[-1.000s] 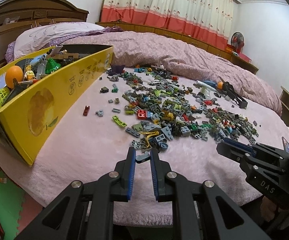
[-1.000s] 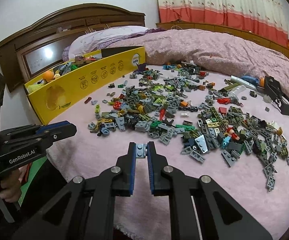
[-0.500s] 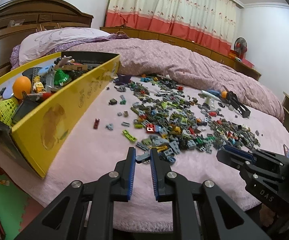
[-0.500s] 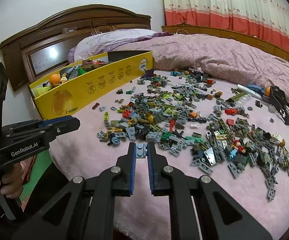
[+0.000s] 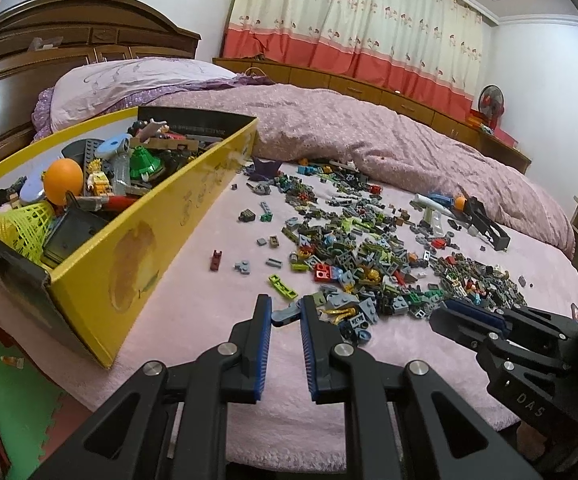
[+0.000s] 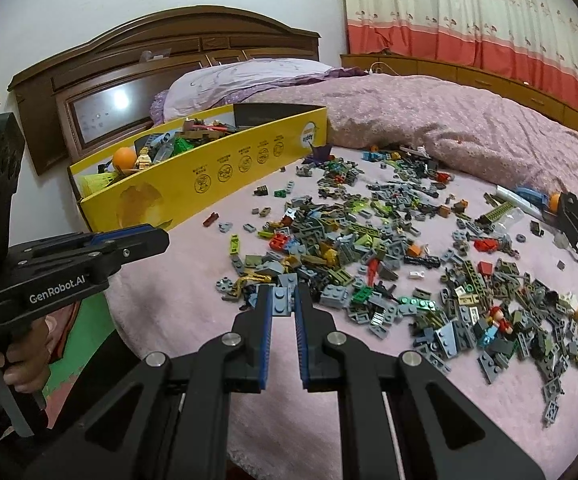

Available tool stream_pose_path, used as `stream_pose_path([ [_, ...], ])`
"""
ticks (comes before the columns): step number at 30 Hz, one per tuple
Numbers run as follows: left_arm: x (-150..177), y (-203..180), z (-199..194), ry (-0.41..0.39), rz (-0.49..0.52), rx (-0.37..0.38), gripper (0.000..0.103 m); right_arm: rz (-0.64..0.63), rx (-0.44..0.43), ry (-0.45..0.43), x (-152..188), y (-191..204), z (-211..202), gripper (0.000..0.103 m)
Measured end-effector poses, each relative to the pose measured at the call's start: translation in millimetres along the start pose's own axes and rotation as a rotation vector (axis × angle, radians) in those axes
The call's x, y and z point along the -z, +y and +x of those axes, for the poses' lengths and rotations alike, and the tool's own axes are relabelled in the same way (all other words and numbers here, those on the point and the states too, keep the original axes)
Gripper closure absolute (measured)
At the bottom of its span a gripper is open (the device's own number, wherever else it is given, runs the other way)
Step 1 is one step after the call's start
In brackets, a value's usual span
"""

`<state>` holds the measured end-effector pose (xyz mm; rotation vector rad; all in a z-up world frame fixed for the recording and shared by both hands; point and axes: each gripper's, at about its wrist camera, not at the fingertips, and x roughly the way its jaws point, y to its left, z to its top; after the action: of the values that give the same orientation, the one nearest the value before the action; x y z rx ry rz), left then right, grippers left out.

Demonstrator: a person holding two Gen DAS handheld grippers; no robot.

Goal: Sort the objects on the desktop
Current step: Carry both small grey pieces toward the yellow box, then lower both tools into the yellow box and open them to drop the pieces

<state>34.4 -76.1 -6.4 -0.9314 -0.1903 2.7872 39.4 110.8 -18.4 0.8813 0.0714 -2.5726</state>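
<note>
A wide heap of small toy bricks (image 5: 369, 248) (image 6: 369, 248) is spread over the pink bed cover. A yellow cardboard box (image 5: 149, 248) (image 6: 217, 176), full of toys, lies to its left. My left gripper (image 5: 286, 312) hangs over the heap's near edge, between box and heap, shut on a small grey-blue piece (image 5: 287, 315). My right gripper (image 6: 283, 294) is shut on a grey-blue studded plate (image 6: 282, 303) above the heap's near left edge. Each gripper shows in the other's view: the right gripper (image 5: 469, 320) at lower right, the left gripper (image 6: 129, 240) at left.
A black toy frame with an orange ball (image 5: 485, 224) (image 6: 577, 224) lies at the heap's far right. A rumpled pink quilt (image 5: 369, 132) bounds the far side. A green floor mat (image 5: 9, 392) lies below the bed edge. A person's hand (image 6: 17, 364) holds the left gripper's handle.
Both grippers have risen a little and drifted left towards the yellow box, which now looms larger; the heap sits farther off. Each still holds its piece.
</note>
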Motion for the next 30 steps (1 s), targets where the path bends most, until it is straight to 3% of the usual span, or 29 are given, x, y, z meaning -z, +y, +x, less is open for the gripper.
stream_pose_path([
  [19,-27.7,34.5,-12.7,-0.069,-0.036,-0.072,0.088,-0.069,-0.065,-0.012,-35.3,27.9,19.6,0.091],
  [30,-73.8,77.0,-11.2,-0.111,-0.051,-0.165,0.088,-0.099,-0.159,-0.038,-88.6,58.0,53.8,0.091],
])
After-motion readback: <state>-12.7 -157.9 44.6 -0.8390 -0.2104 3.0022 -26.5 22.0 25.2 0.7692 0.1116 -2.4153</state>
